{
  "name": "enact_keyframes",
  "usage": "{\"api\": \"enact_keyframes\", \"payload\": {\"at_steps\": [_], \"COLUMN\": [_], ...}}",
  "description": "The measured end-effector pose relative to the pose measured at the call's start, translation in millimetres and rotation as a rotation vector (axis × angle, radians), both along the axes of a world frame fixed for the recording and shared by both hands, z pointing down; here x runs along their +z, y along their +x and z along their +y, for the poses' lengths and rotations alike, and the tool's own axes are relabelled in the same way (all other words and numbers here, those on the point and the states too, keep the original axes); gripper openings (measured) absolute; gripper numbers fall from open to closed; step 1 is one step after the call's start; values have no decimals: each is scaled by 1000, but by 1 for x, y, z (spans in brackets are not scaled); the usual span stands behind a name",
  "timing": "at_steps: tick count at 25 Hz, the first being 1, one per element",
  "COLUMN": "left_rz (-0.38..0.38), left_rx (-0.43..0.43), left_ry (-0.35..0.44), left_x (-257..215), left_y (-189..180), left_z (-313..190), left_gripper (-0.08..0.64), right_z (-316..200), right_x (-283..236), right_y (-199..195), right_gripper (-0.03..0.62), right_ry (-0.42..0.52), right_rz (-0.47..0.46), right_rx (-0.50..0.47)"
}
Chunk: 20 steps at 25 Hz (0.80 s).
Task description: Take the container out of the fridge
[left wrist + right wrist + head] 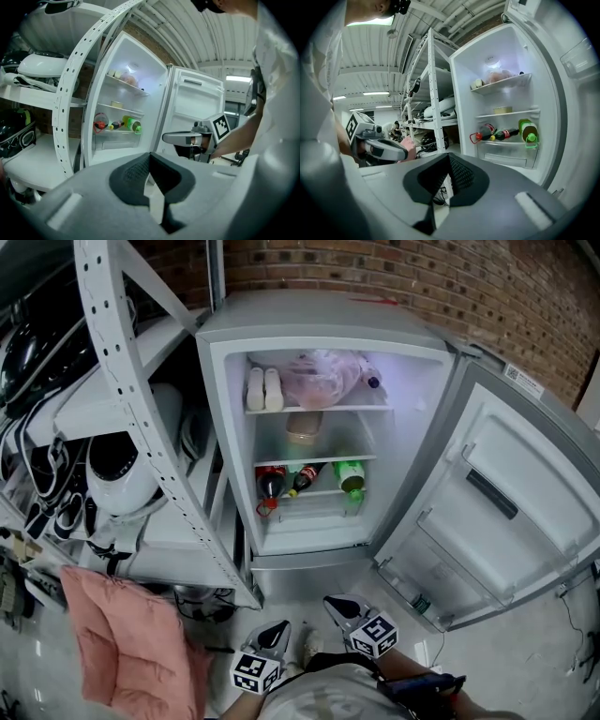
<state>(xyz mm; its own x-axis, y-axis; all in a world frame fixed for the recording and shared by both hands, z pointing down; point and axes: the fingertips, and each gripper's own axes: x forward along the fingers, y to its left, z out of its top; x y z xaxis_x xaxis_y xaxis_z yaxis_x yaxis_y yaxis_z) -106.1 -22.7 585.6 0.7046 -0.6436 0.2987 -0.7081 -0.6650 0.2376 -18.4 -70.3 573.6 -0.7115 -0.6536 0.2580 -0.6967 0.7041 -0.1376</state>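
Observation:
The fridge (pixel 319 317) stands open in front of me. A shallow beige container (pixel 305 426) sits alone on its middle shelf; the left gripper view shows the container (pixel 117 104) small and far, and the right gripper view shows the container (pixel 502 110) at similar range. My left gripper (pixel 278 631) and right gripper (pixel 337 606) hang low near the floor, well short of the fridge. Both are shut with nothing held. In its own view the left gripper (pixel 150 157) has its jaws meeting at the tip; so has the right gripper (pixel 449 157).
The fridge door (pixel 506 512) swings wide to the right. A plastic bag (pixel 323 379) and two white bottles (pixel 263 390) fill the top shelf. Cola bottles (pixel 270 484) and a green bottle (pixel 350 474) lie below the container. A metal rack (pixel 141 399) stands left, with a pink cushion (pixel 131 643) on the floor.

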Motion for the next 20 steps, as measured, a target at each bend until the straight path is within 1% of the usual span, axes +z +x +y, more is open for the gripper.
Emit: {"api": "enact_keyframes", "payload": {"at_steps": [6, 11, 15, 20], "left_rz": [-9, -29, -57, -110], "left_rx": [8, 21, 28, 68], "left_ry": [11, 35, 81, 150], "left_x": [-7, -14, -29, -49], "left_y": [-1, 1, 2, 13], "left_z": [-23, -58, -97, -146], "left_gripper": [3, 3, 3, 3], "right_z": [-31, -65, -92, -128], "right_x": [-8, -14, -18, -20], "right_y": [-3, 1, 5, 11], "right_gripper": [6, 6, 6, 6], "right_ry": [20, 38, 47, 57], "right_rz": [-26, -26, -20, -25], "right_rx": [3, 25, 37, 52]}}
